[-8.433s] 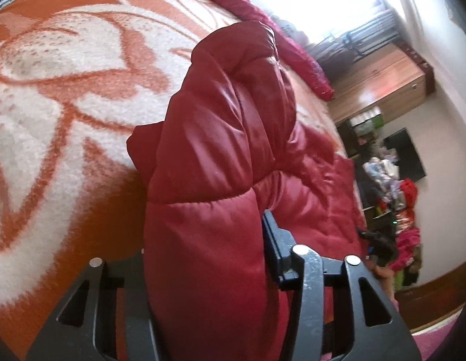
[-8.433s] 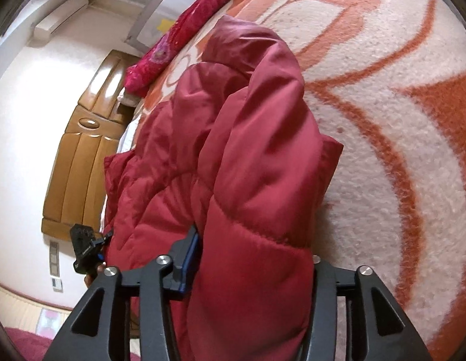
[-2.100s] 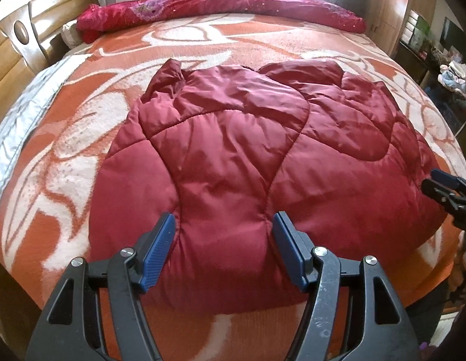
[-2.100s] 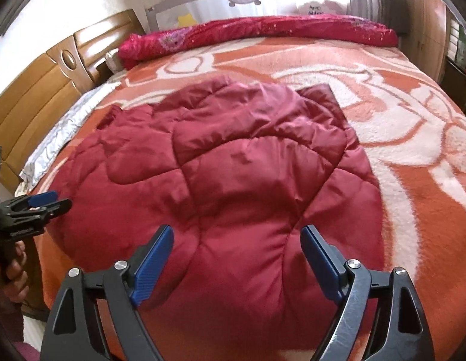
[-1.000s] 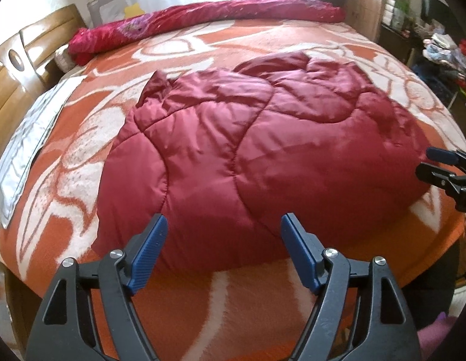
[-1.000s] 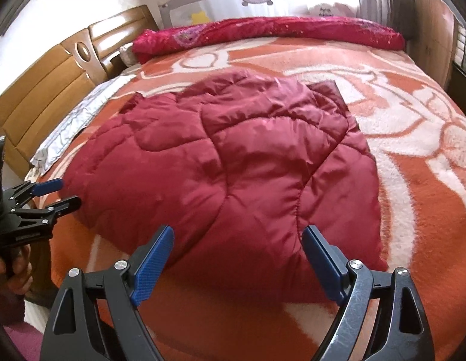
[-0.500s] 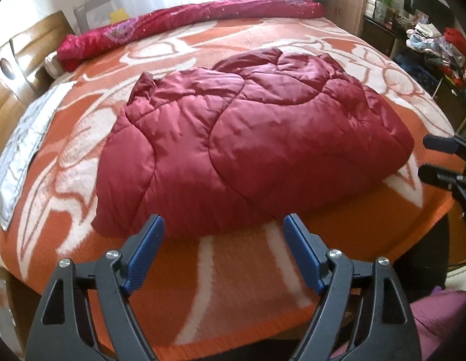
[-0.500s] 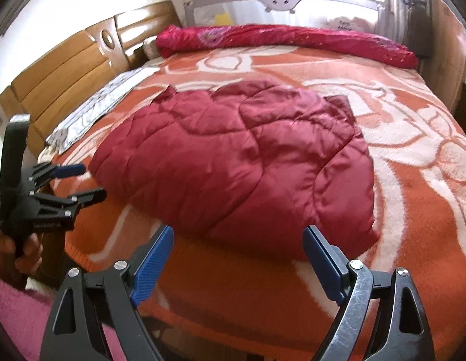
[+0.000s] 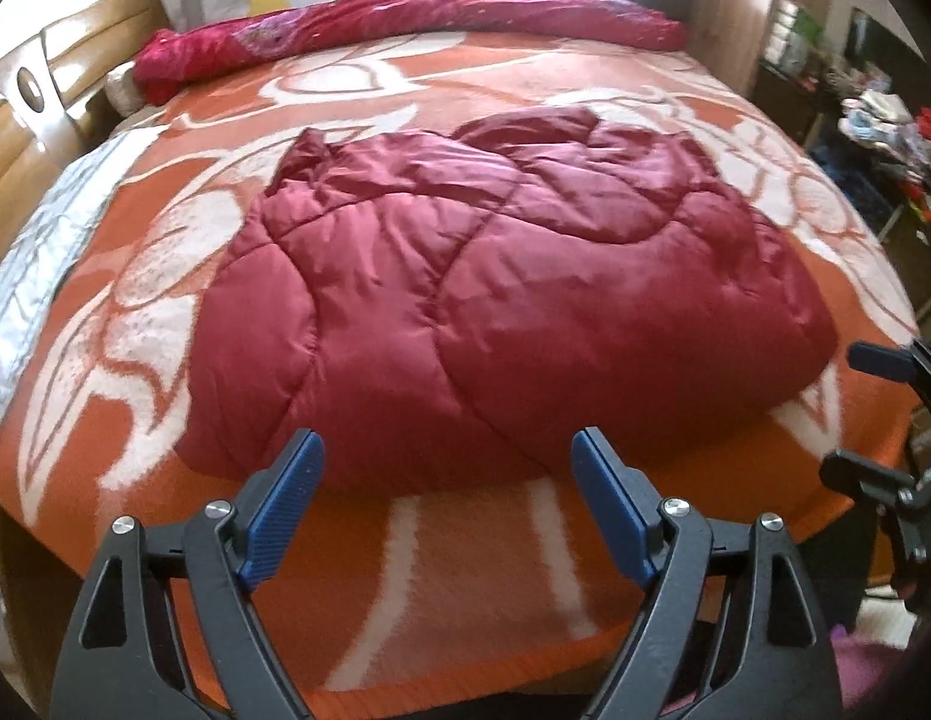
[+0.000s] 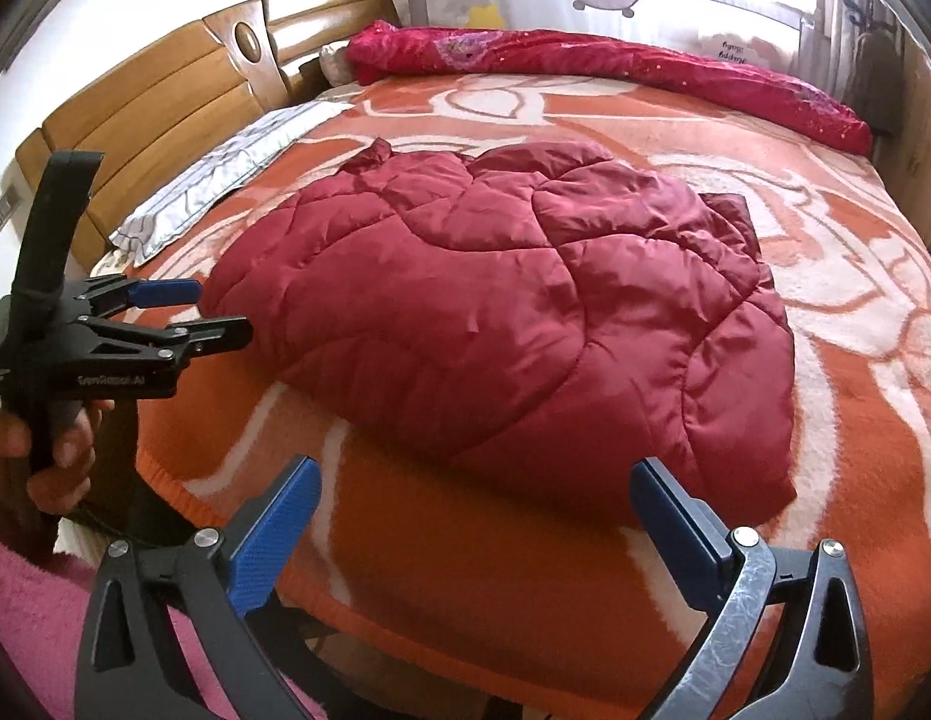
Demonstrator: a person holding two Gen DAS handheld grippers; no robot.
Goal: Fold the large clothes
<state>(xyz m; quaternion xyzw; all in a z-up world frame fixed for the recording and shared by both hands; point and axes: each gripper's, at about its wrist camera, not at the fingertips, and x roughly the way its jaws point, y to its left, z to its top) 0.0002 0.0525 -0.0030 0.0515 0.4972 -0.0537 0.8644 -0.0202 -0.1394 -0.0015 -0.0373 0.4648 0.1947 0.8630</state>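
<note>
A dark red quilted puffer jacket (image 9: 495,300) lies folded in a rounded heap on the orange and white bed blanket (image 9: 465,570); it also shows in the right wrist view (image 10: 525,312). My left gripper (image 9: 444,450) is open and empty, held back from the jacket's near edge over the bed's front edge. My right gripper (image 10: 474,480) is open and empty, also short of the jacket. Each gripper shows in the other's view: the left gripper (image 10: 219,315) at the left, the right gripper (image 9: 849,414) at the right.
A crimson duvet (image 9: 405,24) lies rolled along the far side. A wooden headboard (image 10: 153,96) and a grey pillow (image 10: 225,174) are at the left. Cluttered shelves (image 9: 873,120) stand right of the bed. A pink rug (image 10: 39,618) covers the floor.
Both grippers have let go of the jacket, opened, and drawn back from it to the bed's front edge. The jacket now lies folded and still.
</note>
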